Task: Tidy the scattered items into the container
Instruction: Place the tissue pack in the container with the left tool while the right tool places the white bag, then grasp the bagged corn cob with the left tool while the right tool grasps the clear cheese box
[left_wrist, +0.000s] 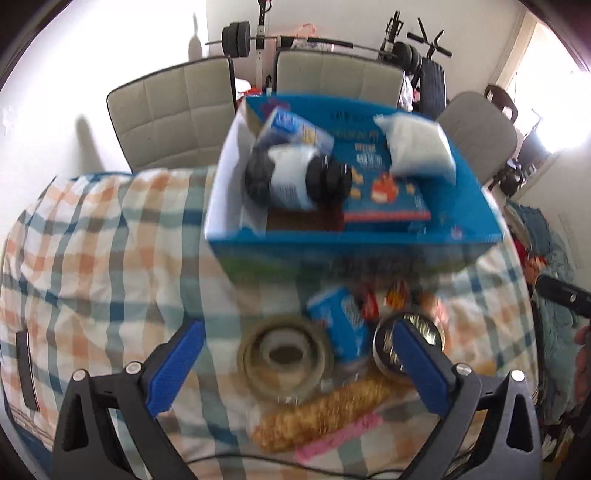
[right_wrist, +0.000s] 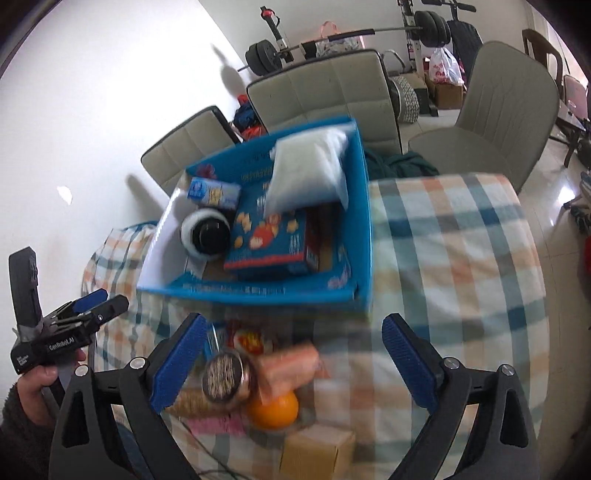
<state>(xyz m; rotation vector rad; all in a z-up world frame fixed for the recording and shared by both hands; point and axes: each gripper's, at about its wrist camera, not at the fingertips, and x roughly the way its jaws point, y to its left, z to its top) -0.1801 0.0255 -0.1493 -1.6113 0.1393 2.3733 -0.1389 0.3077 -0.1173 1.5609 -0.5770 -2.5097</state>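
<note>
The tape roll (left_wrist: 286, 356) lies flat on the checked tablecloth (left_wrist: 110, 240), on the near side of the blue box (left_wrist: 347, 247), which we take as the container. We judge the roll light and stiff, with a smooth outer face that could slip; a hold across the ring wall, one finger in the hole and one outside, looks safest to us. Just beside the roll, away from the box's white end, sit a small blue packet (left_wrist: 341, 321) and a round dark tin (left_wrist: 408, 341), with a long golden snack bar (left_wrist: 321, 415) nearer us. An orange (right_wrist: 273, 406) and a small brown carton (right_wrist: 317, 452) also wait on the near side of the box. Inside the box already are a white pouch (right_wrist: 308, 171), a dark-capped bottle (right_wrist: 207, 234) and a flat blue carton (right_wrist: 271, 238). Our left gripper (left_wrist: 295, 369) is spread wide above the roll, holding nothing. Our right gripper (right_wrist: 291, 362) is likewise spread, empty, above the tin and orange.
</note>
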